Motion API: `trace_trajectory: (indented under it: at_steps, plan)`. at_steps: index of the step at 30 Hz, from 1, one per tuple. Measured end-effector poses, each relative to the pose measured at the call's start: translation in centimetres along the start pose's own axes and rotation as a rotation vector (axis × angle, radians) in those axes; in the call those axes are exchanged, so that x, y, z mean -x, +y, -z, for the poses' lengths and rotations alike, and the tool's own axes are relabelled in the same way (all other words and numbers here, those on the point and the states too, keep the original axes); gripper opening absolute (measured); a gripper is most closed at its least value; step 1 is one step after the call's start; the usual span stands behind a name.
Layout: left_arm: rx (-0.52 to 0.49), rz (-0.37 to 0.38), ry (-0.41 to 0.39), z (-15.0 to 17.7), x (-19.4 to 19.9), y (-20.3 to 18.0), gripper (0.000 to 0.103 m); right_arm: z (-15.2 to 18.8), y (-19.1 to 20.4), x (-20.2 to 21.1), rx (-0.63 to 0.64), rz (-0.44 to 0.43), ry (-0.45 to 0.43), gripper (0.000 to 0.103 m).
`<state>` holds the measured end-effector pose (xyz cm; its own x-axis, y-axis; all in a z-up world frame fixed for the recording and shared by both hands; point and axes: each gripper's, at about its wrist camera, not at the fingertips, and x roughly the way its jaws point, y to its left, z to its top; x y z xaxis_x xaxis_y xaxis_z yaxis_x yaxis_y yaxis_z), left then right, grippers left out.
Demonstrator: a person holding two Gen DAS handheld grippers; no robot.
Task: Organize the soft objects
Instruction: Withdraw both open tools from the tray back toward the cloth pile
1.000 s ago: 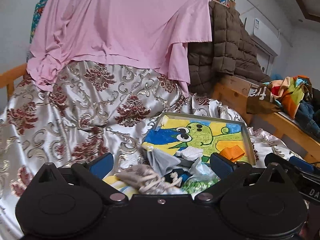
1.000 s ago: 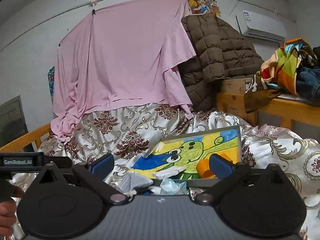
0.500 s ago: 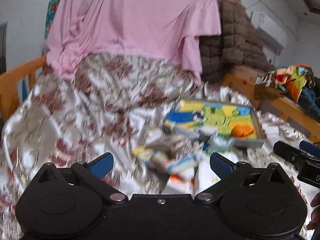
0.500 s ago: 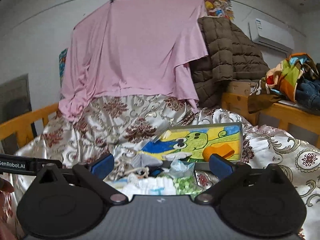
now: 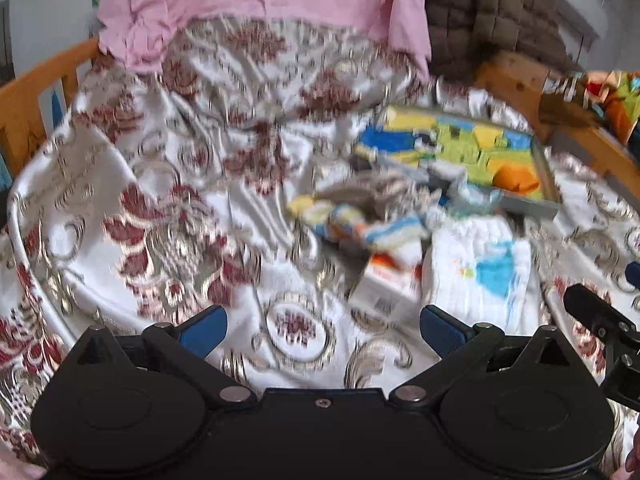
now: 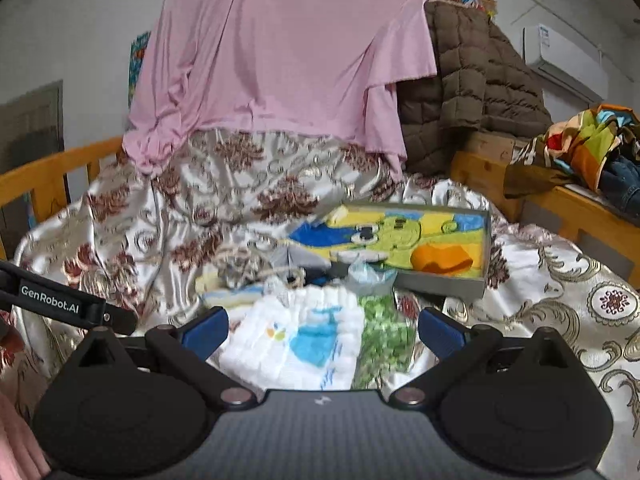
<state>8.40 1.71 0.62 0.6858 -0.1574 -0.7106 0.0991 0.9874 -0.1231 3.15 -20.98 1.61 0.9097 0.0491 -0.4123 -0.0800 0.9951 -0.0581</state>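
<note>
A pile of soft items lies on the patterned satin bedspread (image 5: 168,184): a white quilted cloth with a blue patch (image 6: 308,340) (image 5: 480,272), a green speckled bag (image 6: 384,336), a striped yellow-blue cloth (image 5: 360,224), a grey knitted piece (image 6: 240,264). Behind the pile sits a grey tray with a cartoon frog picture (image 6: 448,284) (image 5: 548,200), holding an orange cloth (image 6: 440,258). My left gripper (image 5: 322,330) is open and empty, above the bedspread to the left of the pile. My right gripper (image 6: 322,330) is open and empty, just before the white cloth.
A pink sheet (image 6: 288,52) and a brown quilted jacket (image 6: 476,92) hang at the back. Wooden bed rails stand left (image 6: 52,168) and right (image 6: 560,200), with colourful clothes (image 6: 588,140) piled at the right. A small white box (image 5: 388,284) lies beside the white cloth.
Both grippers have pulled back and risen, so the pile now lies farther ahead. The left view has swung left and is blurred with motion. Both jaws stay open.
</note>
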Motion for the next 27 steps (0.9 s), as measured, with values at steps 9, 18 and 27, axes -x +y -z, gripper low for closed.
trace_trajectory:
  at_steps: [9, 18, 27]
  plan:
    - [-0.015, -0.026, 0.044, 0.4, -0.8, -0.3, 0.102, 0.9, -0.4, -1.7, -0.025, 0.019, 0.118, 0.103]
    - [-0.054, -0.030, 0.064, 0.5, -1.4, -1.1, 0.102, 1.4, -0.9, -3.2, -0.050, 0.019, 0.209, 0.103]
    - [-0.068, -0.012, 0.067, 0.3, -1.6, -1.4, 0.102, 1.6, -0.1, -3.7, -0.023, 0.009, 0.238, 0.103]
